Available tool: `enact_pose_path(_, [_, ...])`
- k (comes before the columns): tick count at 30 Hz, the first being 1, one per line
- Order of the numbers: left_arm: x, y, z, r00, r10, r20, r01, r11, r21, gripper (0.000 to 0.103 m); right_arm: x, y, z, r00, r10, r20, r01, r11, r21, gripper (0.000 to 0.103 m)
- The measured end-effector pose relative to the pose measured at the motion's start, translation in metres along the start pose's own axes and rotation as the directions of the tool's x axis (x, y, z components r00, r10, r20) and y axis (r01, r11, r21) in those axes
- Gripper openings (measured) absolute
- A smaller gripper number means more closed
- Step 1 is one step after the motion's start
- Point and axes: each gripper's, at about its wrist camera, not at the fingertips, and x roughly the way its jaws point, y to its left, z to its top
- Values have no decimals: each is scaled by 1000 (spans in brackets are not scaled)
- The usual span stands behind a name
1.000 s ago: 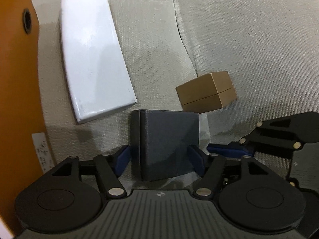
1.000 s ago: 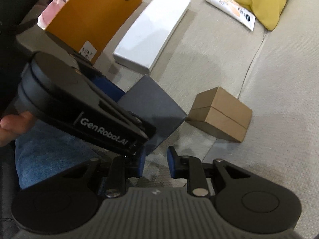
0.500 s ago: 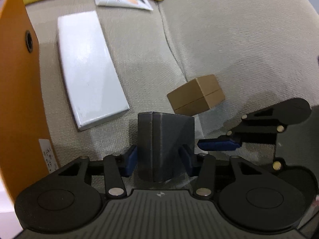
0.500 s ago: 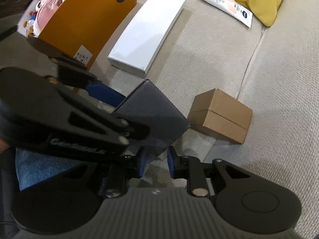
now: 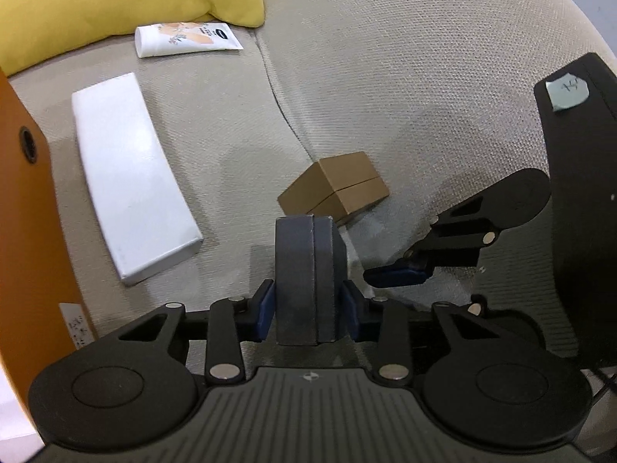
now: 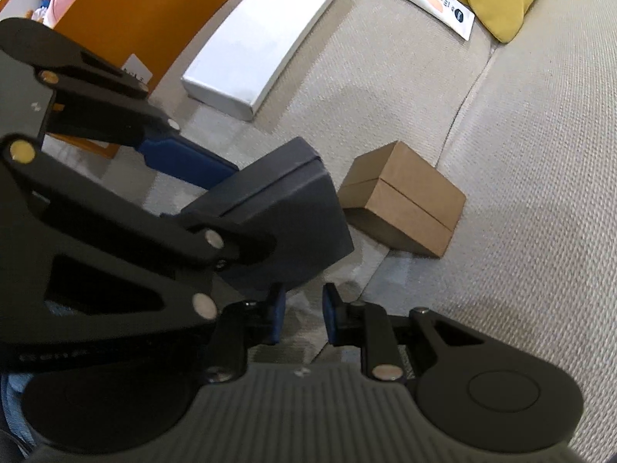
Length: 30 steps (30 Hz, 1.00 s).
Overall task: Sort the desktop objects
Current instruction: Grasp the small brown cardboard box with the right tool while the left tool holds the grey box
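Holding the dark grey box (image 5: 308, 281) on edge, my left hand-held gripper (image 5: 308, 308) has just closed on it at lower centre. The orange bin (image 5: 23, 208) stands left; right hand-held gripper (image 6: 302, 318) nearly closed, empty.

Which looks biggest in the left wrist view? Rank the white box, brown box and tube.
1. White box, clearly largest.
2. Brown box and tube: look alike; the tube lies farther off, so no ranking.
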Motion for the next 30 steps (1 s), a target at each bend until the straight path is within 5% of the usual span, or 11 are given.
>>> enact_pose_path(8, [-24,4,-1,998,66,23,-66,998,13,40,-22,5,-3,996,-5,87,8,999,-45,27])
enact_pose_path(11, [-37,9,-2,992,120,37,-120,993,19,40,-36,6,-6,990,-28,136,38,997,-71,42])
enact_pose_path(16, [-42,14,0,983,176,45,-178,983,35,40,-40,13,1,976,-141,166,169,971,-170,53])
enact_pose_path(19, [-38,15,0,983,178,36,-179,983,35,40,-31,-5,16,975,-167,144,200,946,-256,56])
enact_pose_path(22, [-32,15,-2,984,178,26,-179,983,31,40,-33,-13,28,970,-210,119,240,894,-379,72])
enact_pose_path(27, [-28,15,-4,985,172,21,-173,985,29,40,-12,-12,43,967,-248,57,241,819,-521,72])
enact_pose_path(30, [-28,18,-3,987,161,17,-162,987,23,40,2,-15,50,965,-260,36,238,809,-537,69])
